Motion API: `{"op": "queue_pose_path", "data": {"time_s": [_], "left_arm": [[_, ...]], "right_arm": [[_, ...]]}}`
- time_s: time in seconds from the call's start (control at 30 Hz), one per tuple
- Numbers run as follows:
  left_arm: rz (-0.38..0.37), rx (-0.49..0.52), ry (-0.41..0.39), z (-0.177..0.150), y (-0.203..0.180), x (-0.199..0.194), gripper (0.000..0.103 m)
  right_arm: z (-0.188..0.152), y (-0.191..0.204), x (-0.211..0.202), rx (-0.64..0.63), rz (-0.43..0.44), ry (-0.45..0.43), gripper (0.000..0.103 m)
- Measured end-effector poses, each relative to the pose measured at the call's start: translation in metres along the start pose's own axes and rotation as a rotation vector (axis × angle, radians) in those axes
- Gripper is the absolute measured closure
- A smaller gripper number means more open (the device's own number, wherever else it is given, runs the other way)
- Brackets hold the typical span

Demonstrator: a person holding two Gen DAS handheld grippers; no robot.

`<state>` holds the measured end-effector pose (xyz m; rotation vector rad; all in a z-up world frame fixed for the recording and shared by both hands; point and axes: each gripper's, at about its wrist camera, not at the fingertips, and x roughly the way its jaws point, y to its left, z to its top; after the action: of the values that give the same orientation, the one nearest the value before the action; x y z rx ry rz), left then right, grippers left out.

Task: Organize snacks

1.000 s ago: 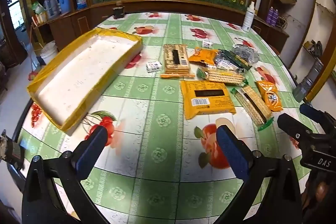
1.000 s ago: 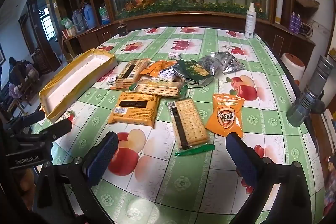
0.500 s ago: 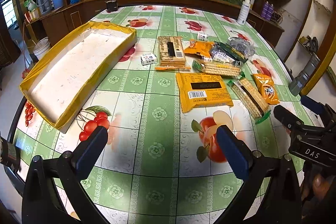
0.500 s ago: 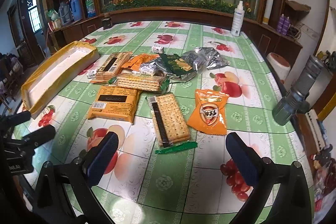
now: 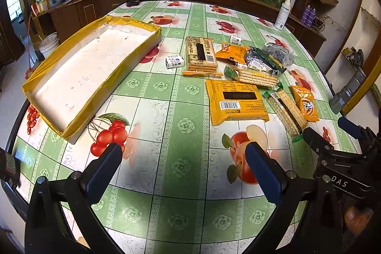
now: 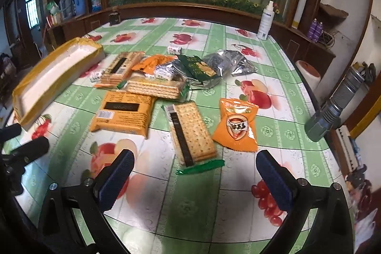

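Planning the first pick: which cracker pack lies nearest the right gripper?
The flat cracker pack with the green end tab, directly ahead of the open right gripper. The other cracker packs lie farther back in the pile.

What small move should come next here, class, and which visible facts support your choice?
Probably ease the right gripper forward and down onto the cracker pack lying straight ahead between its open fingers. Both grippers are empty, the yellow-edged tray holds nothing, and every snack is loose on the table. This pack is the nearest one and no other snack lies on it.
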<state>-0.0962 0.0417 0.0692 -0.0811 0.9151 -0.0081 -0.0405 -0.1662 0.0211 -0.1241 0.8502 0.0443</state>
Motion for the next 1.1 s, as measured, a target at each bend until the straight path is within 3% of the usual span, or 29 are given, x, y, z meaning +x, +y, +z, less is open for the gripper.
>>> {"op": "queue_pose_path", "data": {"time_s": [0.23, 0.7, 1.1], "left_arm": [[0.016, 0.069, -0.008, 0.01, 0.007, 0.006, 0.0], [0.037, 0.102, -0.005, 0.011, -0.002, 0.041, 0.0], [0.038, 0.179, -0.035, 0.024, -0.032, 0.051, 0.0]], "right_arm": [[-0.002, -0.001, -0.001, -0.014, -0.015, 0.003, 0.0], [-0.003, -0.003, 0.004, -0.012, -0.013, 0.019, 0.0], [-0.012, -0.037, 0.014, 0.101, 0.046, 0.058, 0.0]]}}
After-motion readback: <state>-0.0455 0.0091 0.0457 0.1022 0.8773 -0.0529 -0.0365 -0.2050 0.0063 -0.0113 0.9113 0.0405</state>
